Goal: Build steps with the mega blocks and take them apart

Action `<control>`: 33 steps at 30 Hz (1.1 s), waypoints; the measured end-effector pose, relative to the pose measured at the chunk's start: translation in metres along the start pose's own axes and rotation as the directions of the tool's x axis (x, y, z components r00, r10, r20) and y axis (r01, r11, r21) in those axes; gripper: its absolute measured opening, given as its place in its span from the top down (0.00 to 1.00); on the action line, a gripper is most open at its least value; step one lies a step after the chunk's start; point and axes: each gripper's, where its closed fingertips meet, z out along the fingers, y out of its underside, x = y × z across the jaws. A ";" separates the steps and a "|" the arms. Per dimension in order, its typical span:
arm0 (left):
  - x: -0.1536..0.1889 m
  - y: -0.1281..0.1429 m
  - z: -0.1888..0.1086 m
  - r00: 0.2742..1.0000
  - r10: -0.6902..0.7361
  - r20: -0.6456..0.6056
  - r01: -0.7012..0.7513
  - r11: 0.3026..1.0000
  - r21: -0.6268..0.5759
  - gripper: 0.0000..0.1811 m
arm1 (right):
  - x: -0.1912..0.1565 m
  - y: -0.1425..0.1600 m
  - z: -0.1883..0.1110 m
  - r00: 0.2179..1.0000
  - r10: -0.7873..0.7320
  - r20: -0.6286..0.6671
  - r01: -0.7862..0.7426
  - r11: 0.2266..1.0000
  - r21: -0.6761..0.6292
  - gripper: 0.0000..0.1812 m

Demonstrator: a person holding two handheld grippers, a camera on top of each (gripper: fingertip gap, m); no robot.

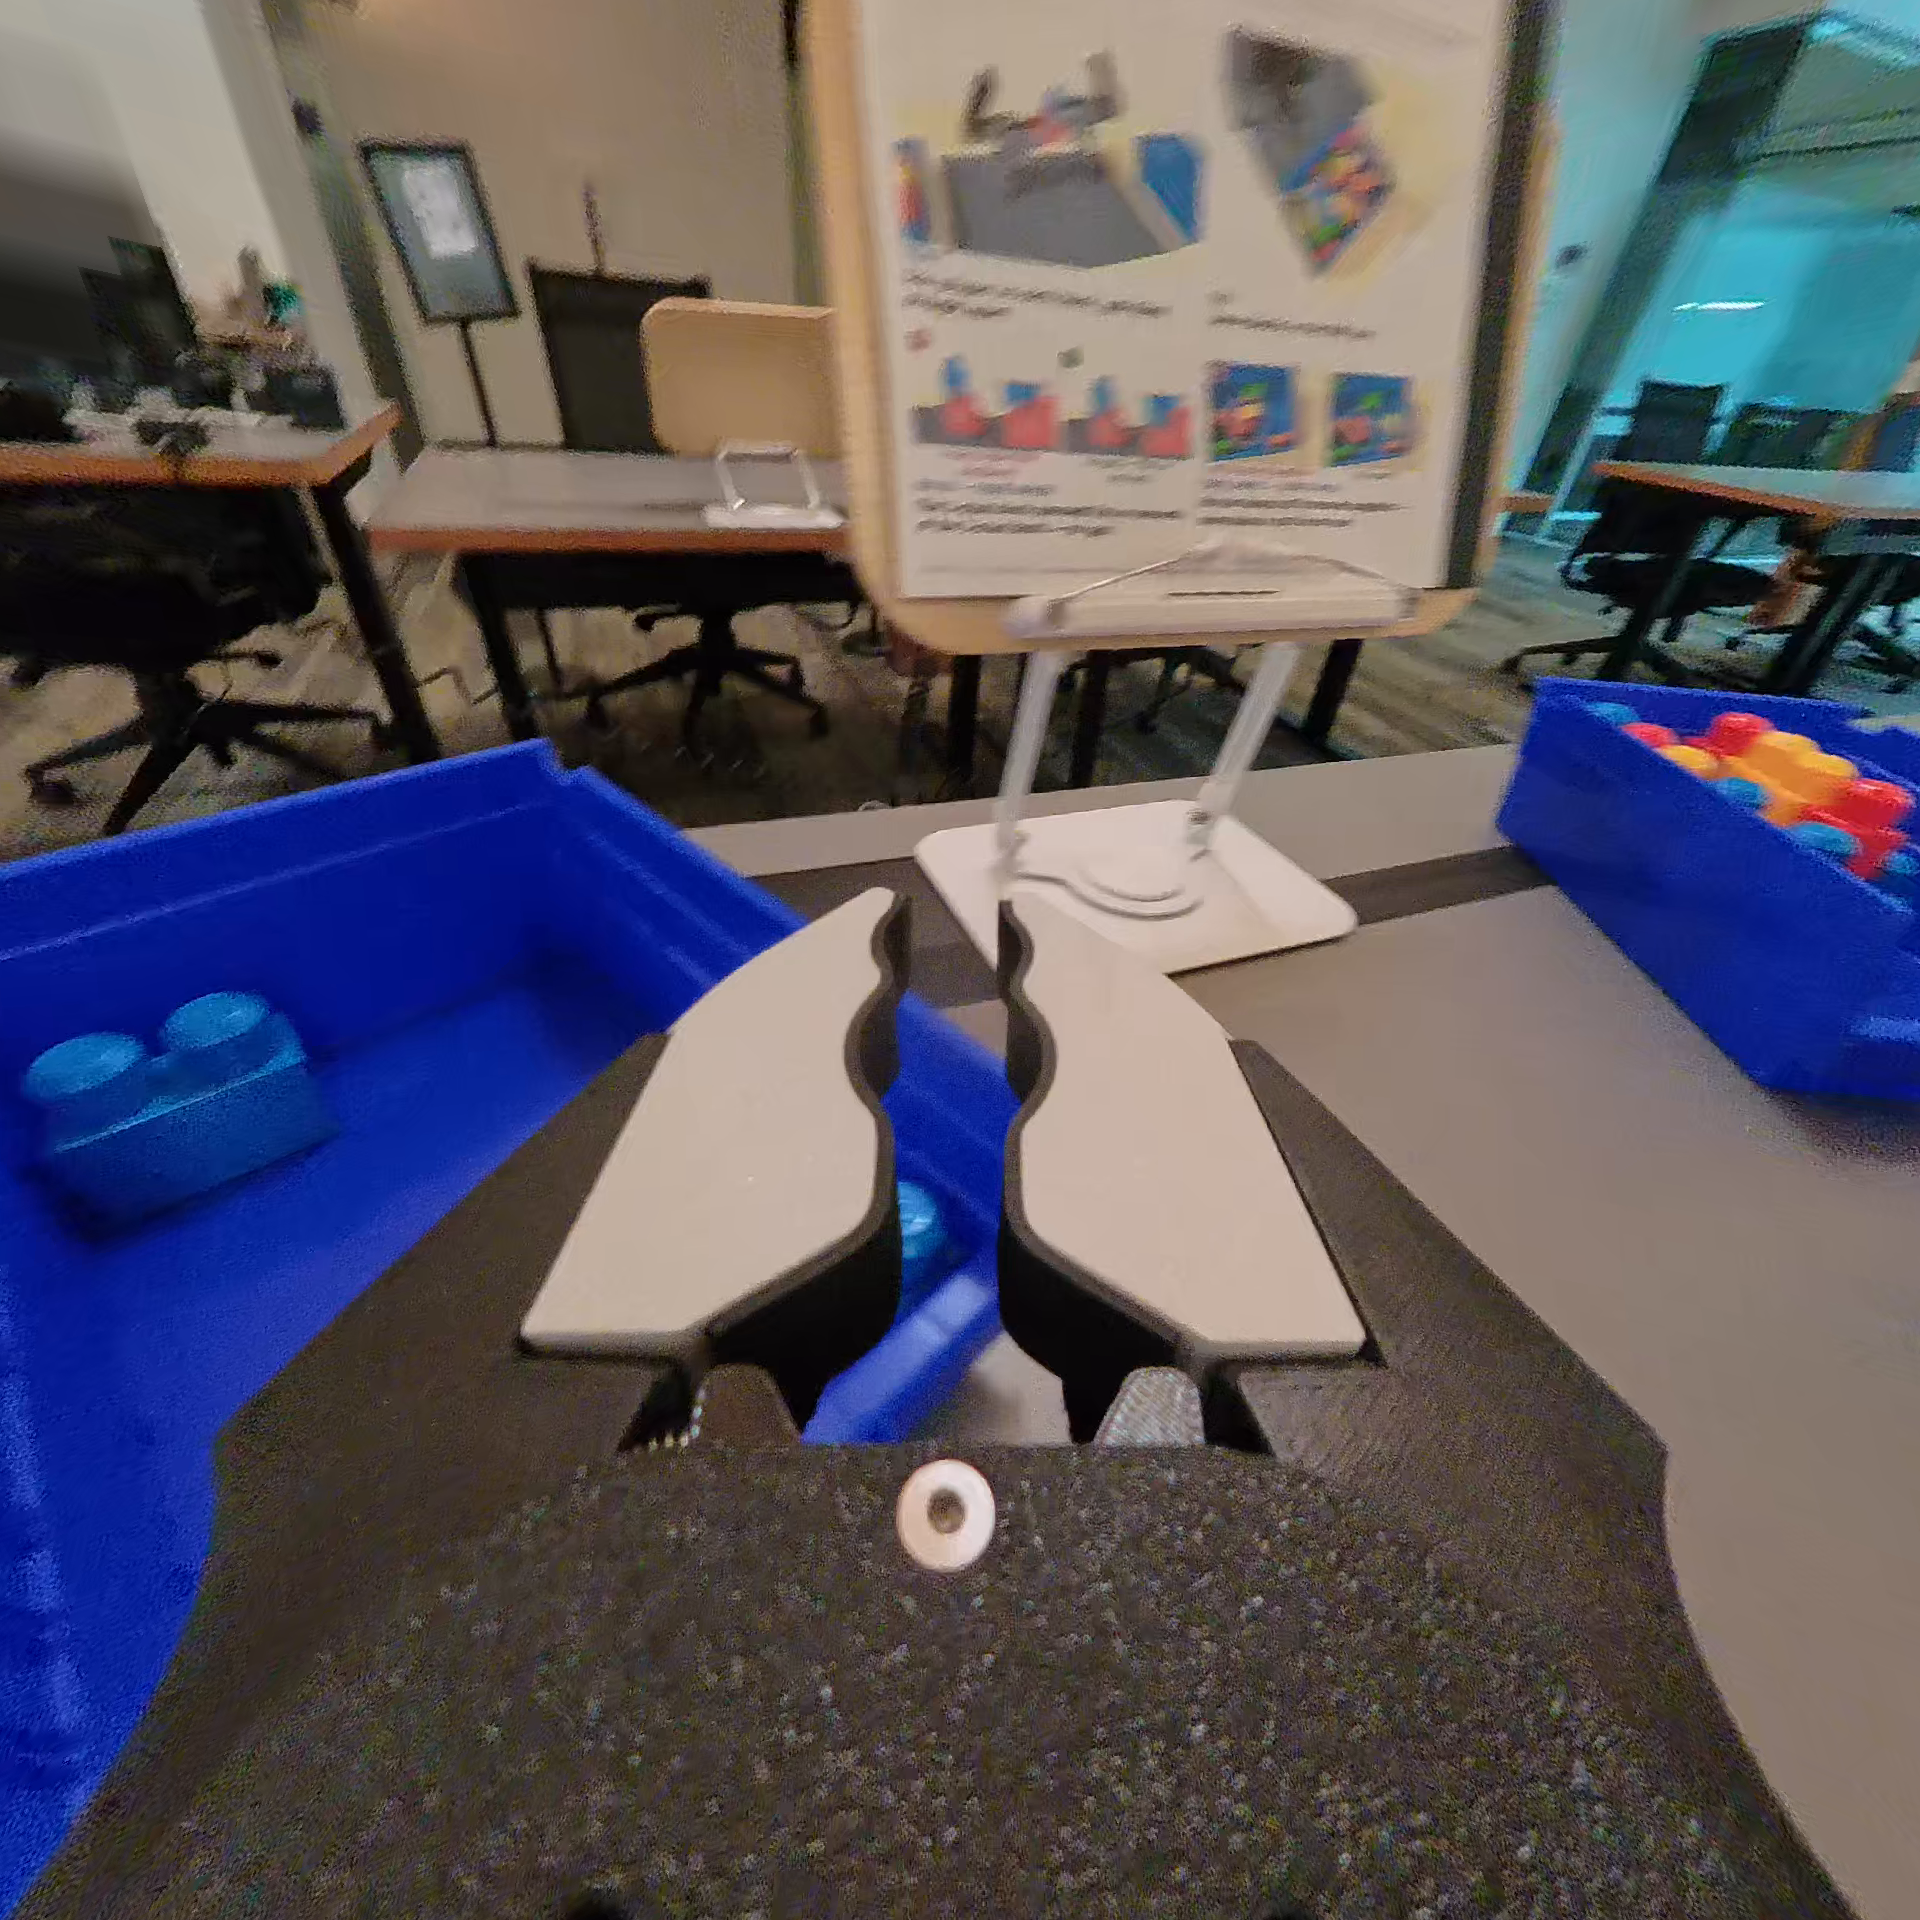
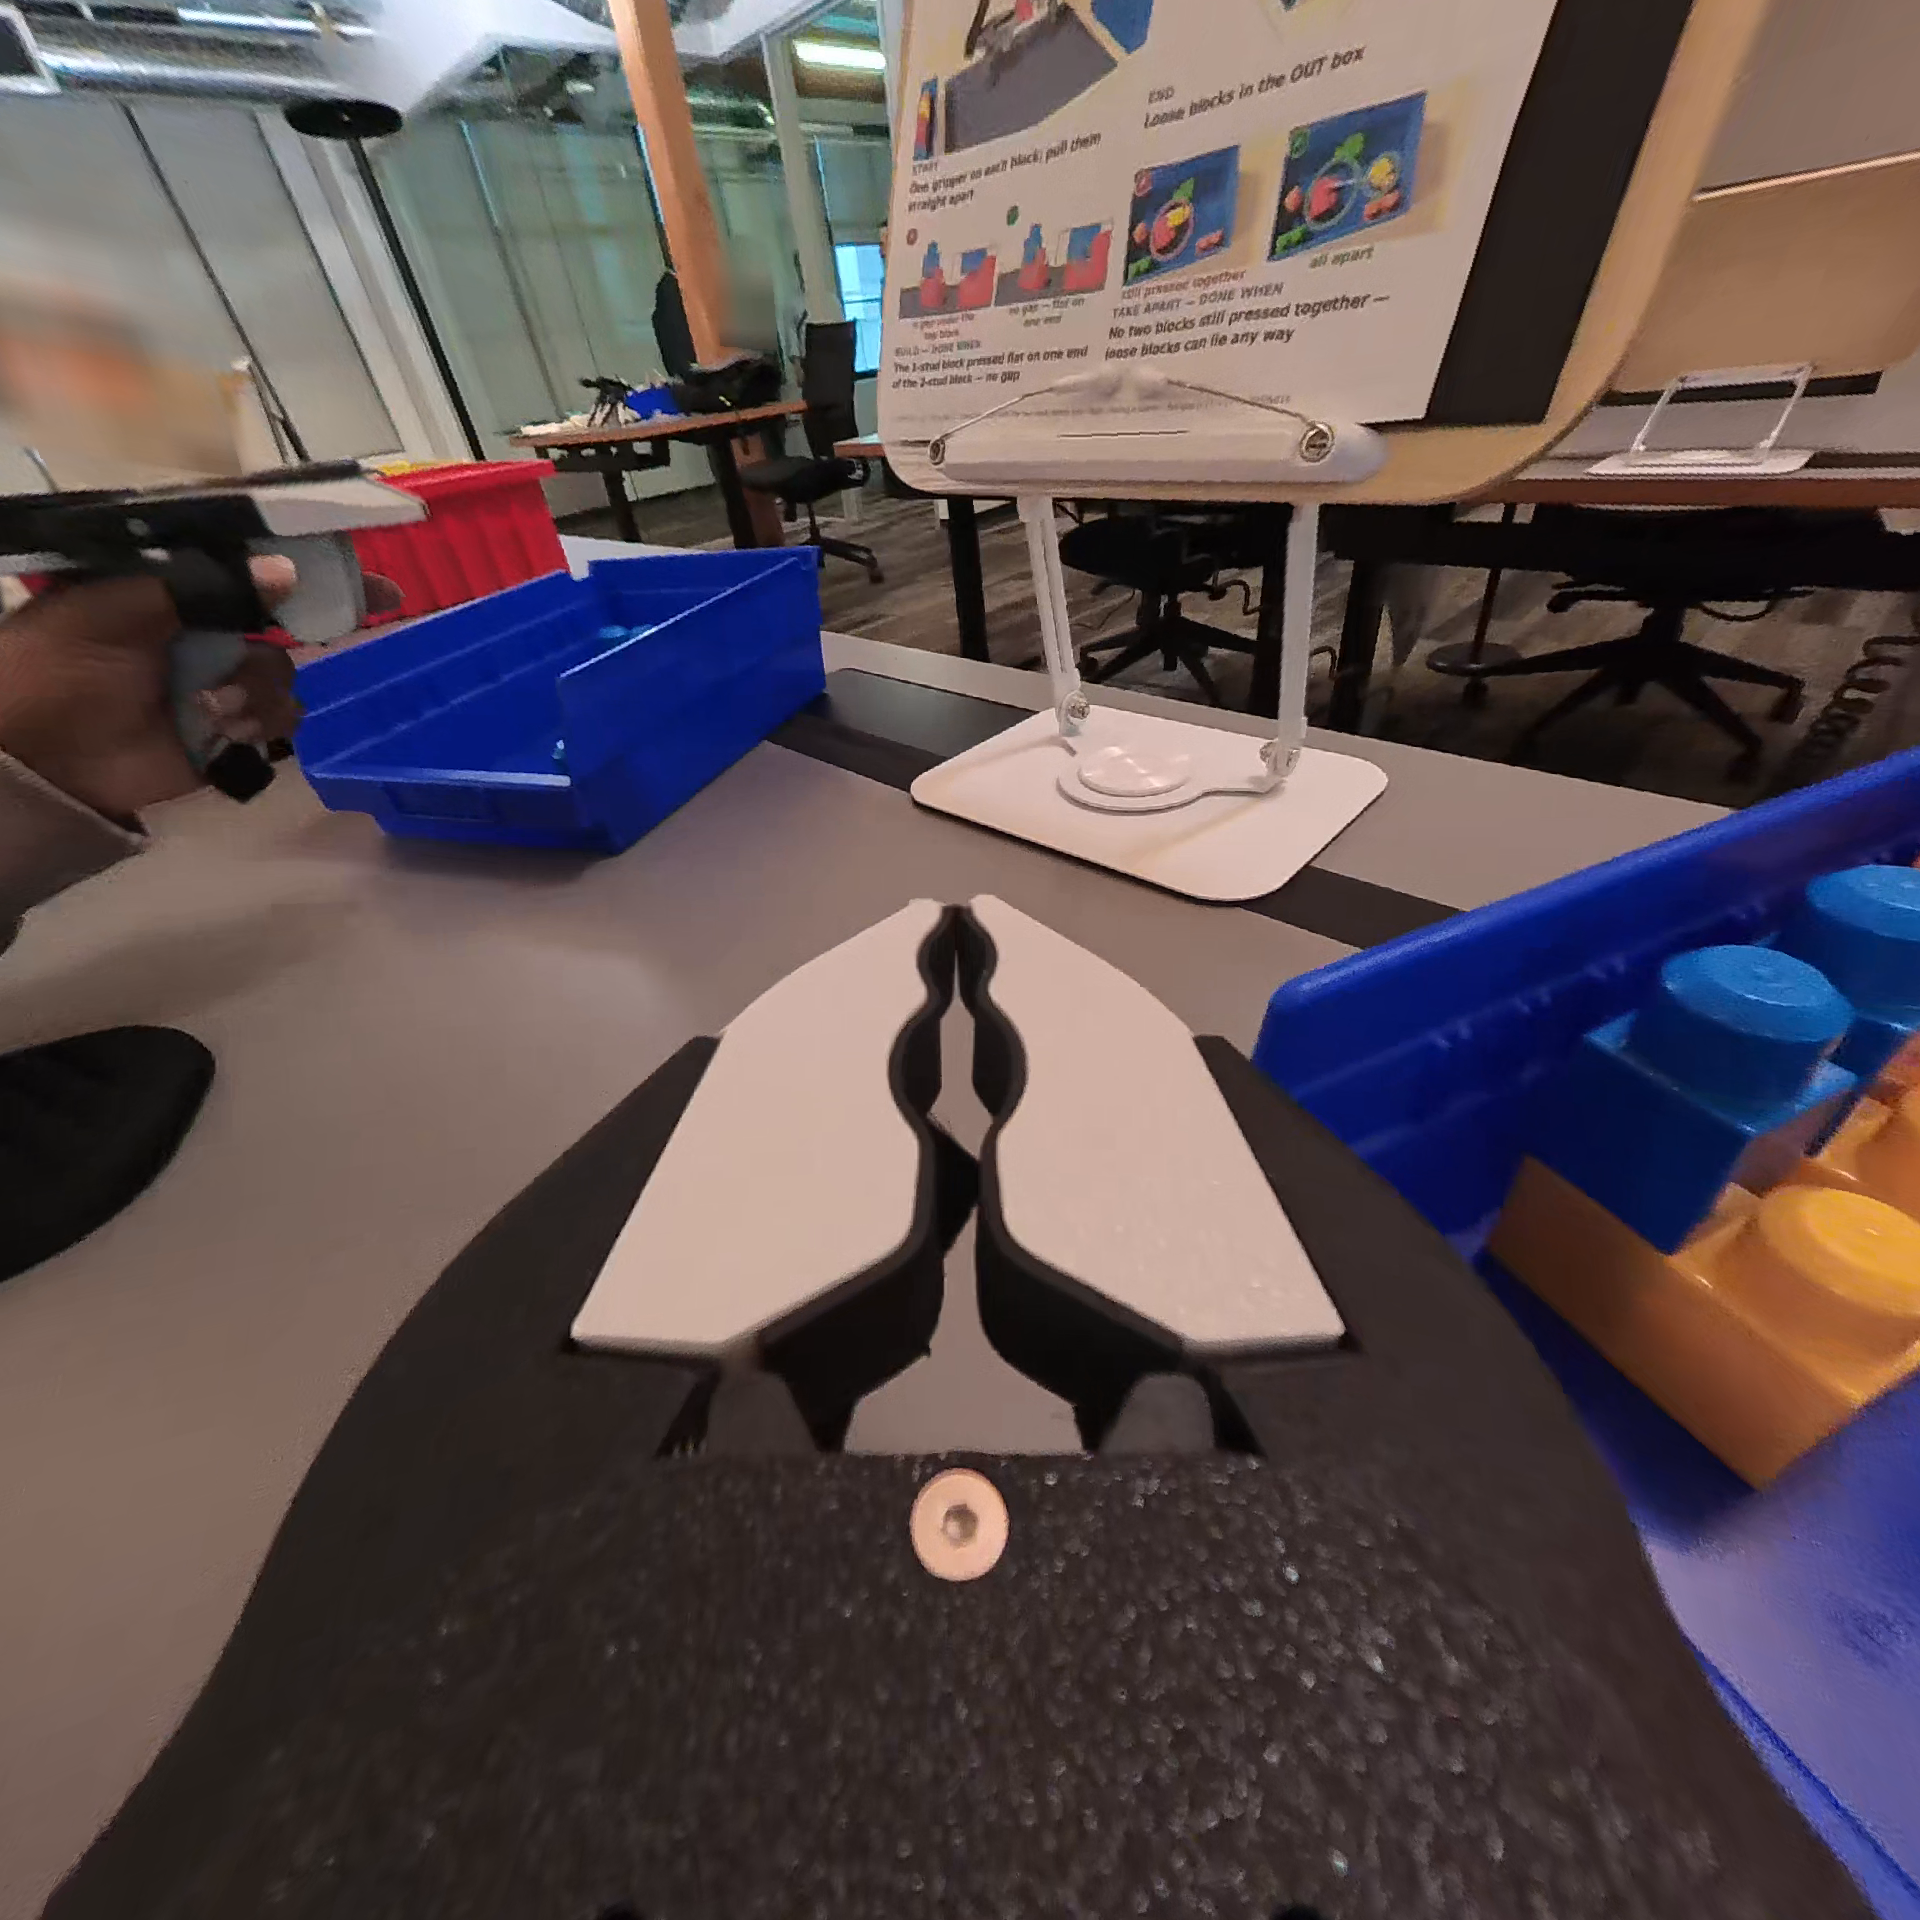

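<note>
Blue plastic bins flank the white stand base (image 2: 1148,805), so the empty left gripper (image 1: 948,925), fingers slightly parted, hovers over the left bin (image 1: 312,883) while the right gripper (image 2: 961,920), fingers nearly pressed together, waits beside the block-filled bin (image 2: 1507,997).

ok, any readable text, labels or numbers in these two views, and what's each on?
I'm not quoting any wording, so this lists only what carries it.
White printed instruction sheet on white folding stand: captions sharp in the right wrist view, blurred in the left.
Black-framed floor sign: too blurred to read.
Blue plastic bin, blue toy block, left gripper, right gripper: no markings visible.
</note>
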 end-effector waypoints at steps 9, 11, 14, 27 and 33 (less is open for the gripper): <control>-0.153 0.006 0.048 0.941 -0.068 0.330 0.127 0.979 -0.160 0.80 | -0.004 0.003 0.000 1.000 -0.003 0.018 0.004 1.000 -0.010 1.00; -0.178 0.010 0.059 0.917 -0.096 0.387 0.179 0.966 -0.185 0.79 | -0.003 0.005 0.000 1.000 0.008 0.022 -0.008 1.000 -0.016 1.00; -0.209 0.027 0.070 0.877 -0.062 0.476 0.212 0.939 -0.269 0.73 | -0.003 0.008 0.001 0.998 0.046 0.039 -0.045 0.999 -0.024 1.00; -0.259 0.107 0.090 0.777 0.224 0.589 0.212 0.787 -0.579 0.75 | -0.017 0.016 0.006 0.992 0.053 0.114 -0.046 0.997 -0.067 1.00; -0.269 0.110 0.088 0.731 0.353 0.584 0.145 0.756 -0.639 0.81 | -0.020 0.015 0.006 0.985 0.092 0.144 -0.083 0.994 -0.068 1.00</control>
